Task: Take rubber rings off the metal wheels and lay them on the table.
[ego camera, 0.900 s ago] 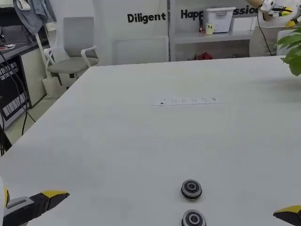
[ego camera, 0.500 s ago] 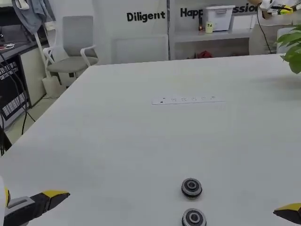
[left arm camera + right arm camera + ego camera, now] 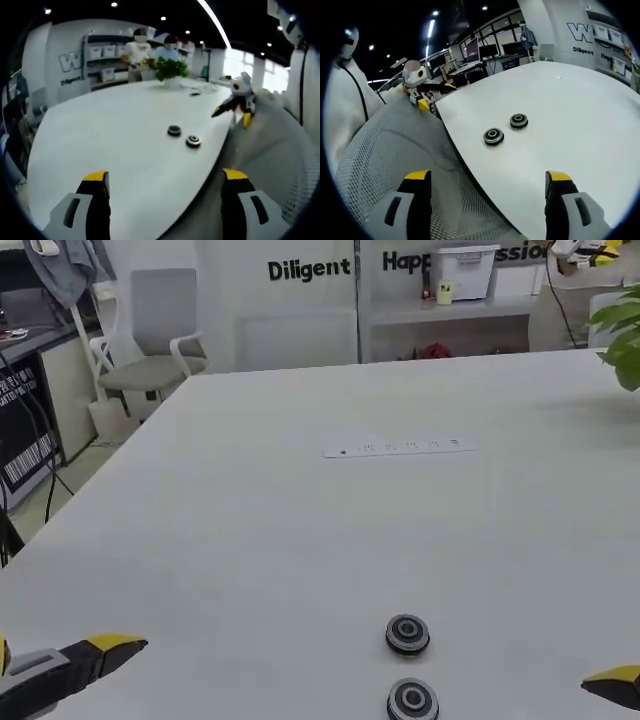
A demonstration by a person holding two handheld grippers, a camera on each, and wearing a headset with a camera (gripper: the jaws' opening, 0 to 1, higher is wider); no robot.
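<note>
Two metal wheels with black rubber rings lie on the white table near its front edge, the farther wheel (image 3: pixel 407 634) and the nearer wheel (image 3: pixel 412 701). They also show as wheel (image 3: pixel 174 131) and wheel (image 3: pixel 193 142), and as wheel (image 3: pixel 519 120) and wheel (image 3: pixel 493 136). My left gripper (image 3: pixel 165 187) is open, with nothing between its yellow-tipped jaws; it comes in at the lower left as gripper (image 3: pixel 70 665). My right gripper (image 3: pixel 487 185) is open too, its tip (image 3: pixel 615 685) at the lower right. Both stand well apart from the wheels.
A flush power strip (image 3: pixel 398 449) sits mid-table. An office chair (image 3: pixel 150 335) stands at the far left corner and a plant (image 3: pixel 622 335) at the right edge. Shelves (image 3: pixel 450 310) line the back wall. Two people (image 3: pixel 150 52) stand beyond the table's far end.
The picture has drifted slightly as my head moved. The wheels and both grippers keep their places.
</note>
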